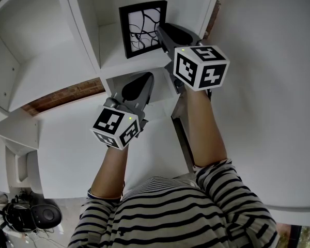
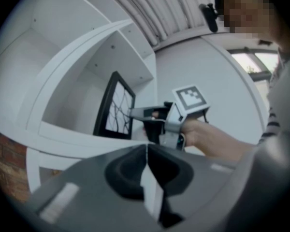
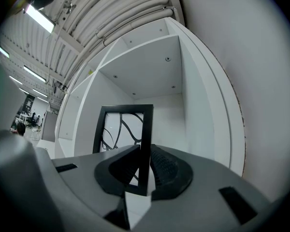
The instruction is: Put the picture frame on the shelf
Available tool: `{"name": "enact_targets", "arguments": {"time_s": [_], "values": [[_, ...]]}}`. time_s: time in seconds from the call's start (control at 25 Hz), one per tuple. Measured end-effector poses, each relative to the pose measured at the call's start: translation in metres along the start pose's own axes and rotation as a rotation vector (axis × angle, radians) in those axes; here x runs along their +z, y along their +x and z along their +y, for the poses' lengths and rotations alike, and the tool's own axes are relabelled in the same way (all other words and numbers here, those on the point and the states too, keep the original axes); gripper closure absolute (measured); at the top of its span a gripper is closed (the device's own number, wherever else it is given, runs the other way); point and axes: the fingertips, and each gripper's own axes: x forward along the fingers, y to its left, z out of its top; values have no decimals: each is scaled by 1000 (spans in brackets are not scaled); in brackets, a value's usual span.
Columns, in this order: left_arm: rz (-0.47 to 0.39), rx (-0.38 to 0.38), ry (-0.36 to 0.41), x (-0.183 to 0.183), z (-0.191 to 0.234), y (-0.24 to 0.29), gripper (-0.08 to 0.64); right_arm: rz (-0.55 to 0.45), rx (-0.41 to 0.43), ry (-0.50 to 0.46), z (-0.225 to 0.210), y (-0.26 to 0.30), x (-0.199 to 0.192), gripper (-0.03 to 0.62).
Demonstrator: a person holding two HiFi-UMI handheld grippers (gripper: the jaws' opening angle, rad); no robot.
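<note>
A black picture frame with a print of curved black lines stands upright in a cubby of the white shelf. My right gripper is shut on the frame's right edge. In the right gripper view, that edge sits pinched between the ribbed pads. The left gripper hangs lower, in front of the cubby below, shut with nothing in it. From the left gripper view, the frame shows edge-on with the right gripper holding it, above my shut left gripper.
The shelf unit has more cubbies to the left and one below. A strip of brick wall shows behind it. A plain white wall rises on the right. Black gear lies on the floor at lower left.
</note>
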Motion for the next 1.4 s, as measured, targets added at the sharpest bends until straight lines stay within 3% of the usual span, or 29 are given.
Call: {"name": "enact_targets", "arguments": {"time_s": [1.4], "values": [[5, 7, -15, -1, -1, 0, 548, -14, 8, -52, 4, -1, 1, 532]]}}
